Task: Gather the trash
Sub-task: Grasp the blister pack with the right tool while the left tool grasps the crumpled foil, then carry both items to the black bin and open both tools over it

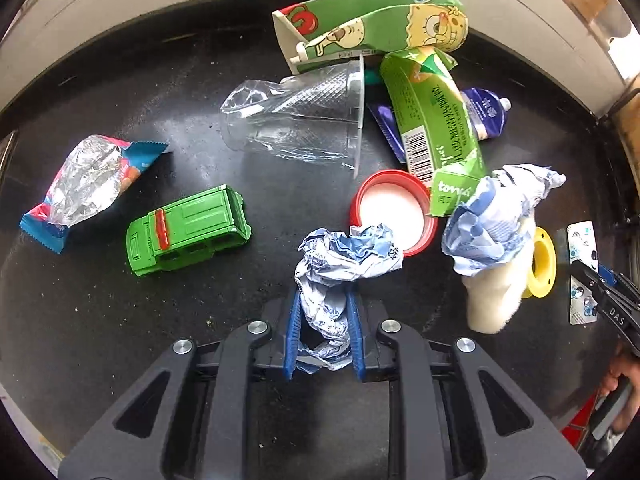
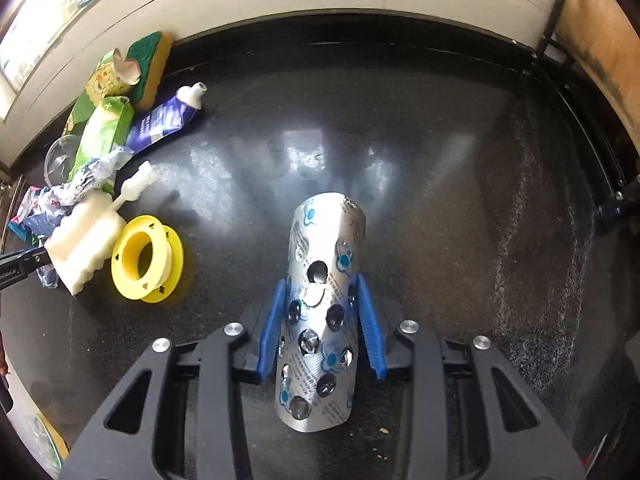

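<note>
Trash in left gripper [image 1: 322,316]: crumpled paper [image 1: 340,264] clamped between the pads, bulging forward past the tips.
Right gripper [image 2: 322,312]: fingers straddle blister pack [image 2: 320,320], long axis along them; contact unclear.
Farther: cup [image 1: 304,120], cartons [image 1: 432,120].

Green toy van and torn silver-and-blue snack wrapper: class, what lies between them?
Nothing: in the left wrist view, only bare black countertop separates the green toy van from the snack wrapper.

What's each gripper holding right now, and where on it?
Left gripper pinches the crumpled paper at its near end. Right gripper squeezes the blister pack by its long edges, mid-length, bowing it.
</note>
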Demonstrator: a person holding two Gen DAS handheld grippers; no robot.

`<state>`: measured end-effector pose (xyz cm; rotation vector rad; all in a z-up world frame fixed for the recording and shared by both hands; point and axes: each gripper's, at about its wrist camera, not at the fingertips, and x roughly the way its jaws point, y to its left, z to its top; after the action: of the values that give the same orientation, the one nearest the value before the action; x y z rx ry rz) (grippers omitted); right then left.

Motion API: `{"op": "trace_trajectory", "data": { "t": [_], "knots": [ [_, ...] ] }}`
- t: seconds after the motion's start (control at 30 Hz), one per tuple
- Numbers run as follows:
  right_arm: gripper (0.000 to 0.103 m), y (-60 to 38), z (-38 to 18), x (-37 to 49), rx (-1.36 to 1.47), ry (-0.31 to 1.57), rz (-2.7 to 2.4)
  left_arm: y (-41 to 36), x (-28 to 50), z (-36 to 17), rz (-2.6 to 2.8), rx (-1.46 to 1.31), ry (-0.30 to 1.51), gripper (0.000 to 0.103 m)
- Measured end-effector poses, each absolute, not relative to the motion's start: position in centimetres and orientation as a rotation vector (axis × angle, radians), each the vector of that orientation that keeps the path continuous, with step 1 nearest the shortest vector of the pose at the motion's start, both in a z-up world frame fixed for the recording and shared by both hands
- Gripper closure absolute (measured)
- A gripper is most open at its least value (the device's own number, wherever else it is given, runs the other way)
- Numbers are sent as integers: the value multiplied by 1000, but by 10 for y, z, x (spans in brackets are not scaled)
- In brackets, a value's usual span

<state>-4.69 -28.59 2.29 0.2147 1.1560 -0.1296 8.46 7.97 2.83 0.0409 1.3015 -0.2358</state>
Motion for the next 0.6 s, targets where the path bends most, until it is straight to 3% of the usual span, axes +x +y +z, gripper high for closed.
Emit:
{"op": "trace_trajectory", "data": {
  "t": [0.6],
  "knots": [
    [66,-332,54,-65,337,1071,-209,80,47,88,-228,8,1209,83]
  ]
}}
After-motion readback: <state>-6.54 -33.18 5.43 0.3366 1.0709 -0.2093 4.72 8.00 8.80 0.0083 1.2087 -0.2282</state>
